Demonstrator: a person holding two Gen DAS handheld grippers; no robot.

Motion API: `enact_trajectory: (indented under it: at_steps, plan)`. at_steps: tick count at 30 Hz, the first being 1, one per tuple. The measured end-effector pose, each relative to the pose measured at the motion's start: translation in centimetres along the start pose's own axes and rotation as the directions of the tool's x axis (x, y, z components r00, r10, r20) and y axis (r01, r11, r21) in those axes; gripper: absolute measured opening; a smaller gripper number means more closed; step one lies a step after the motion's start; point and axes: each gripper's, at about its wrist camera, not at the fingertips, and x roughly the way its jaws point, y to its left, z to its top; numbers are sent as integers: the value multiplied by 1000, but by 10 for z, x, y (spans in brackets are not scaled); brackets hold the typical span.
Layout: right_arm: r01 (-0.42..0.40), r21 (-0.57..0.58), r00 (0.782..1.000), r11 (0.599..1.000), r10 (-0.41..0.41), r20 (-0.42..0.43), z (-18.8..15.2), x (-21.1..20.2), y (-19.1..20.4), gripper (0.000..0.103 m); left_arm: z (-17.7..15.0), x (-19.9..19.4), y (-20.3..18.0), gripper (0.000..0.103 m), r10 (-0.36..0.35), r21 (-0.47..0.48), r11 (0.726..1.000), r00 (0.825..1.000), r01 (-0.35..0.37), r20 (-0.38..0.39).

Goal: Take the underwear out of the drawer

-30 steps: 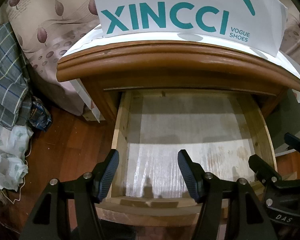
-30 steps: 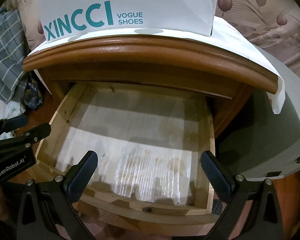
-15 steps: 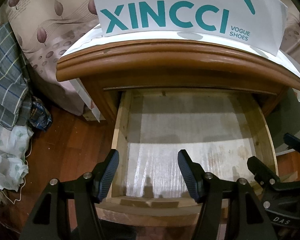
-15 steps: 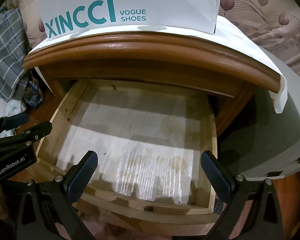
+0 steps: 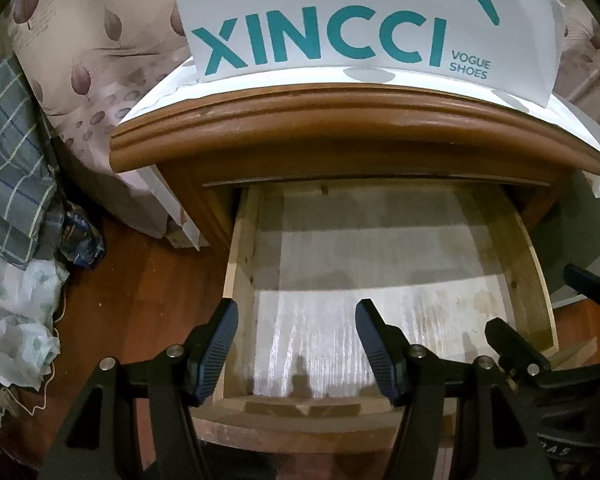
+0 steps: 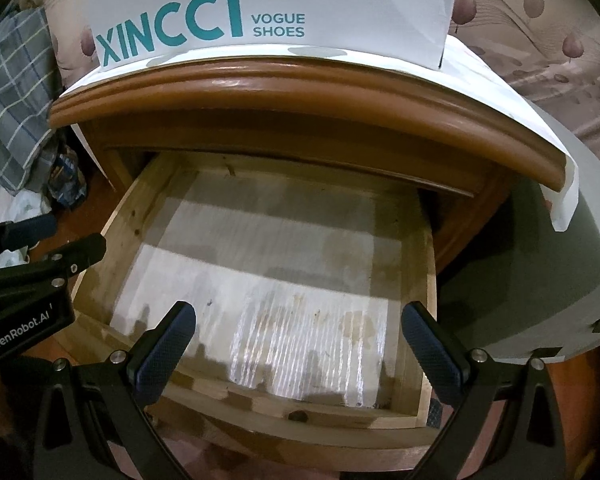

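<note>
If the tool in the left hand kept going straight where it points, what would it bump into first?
Probably the pale lined floor of the open drawer. The left tool stands open, holding nothing, aimed down into it, and nothing lies in the way. Depth is hard to judge.

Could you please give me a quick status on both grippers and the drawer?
Left gripper and right gripper: jaws open, holding nothing. Pulled-out bare wooden drawer: no underwear in view. Nothing in the way.

White shoe box (image 5: 364,20) atop nightstand (image 5: 340,120); checked cloth (image 5: 8,160) on floor (image 5: 132,280).
</note>
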Motion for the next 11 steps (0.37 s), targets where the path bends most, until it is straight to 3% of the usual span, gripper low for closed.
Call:
enact_trajectory:
  at_steps: [11]
  plan:
    - [1,-7,1000,1000,-1,-2,0,1,2,102,0,0,-1,63,2,-10,1000,1000,-2,-4]
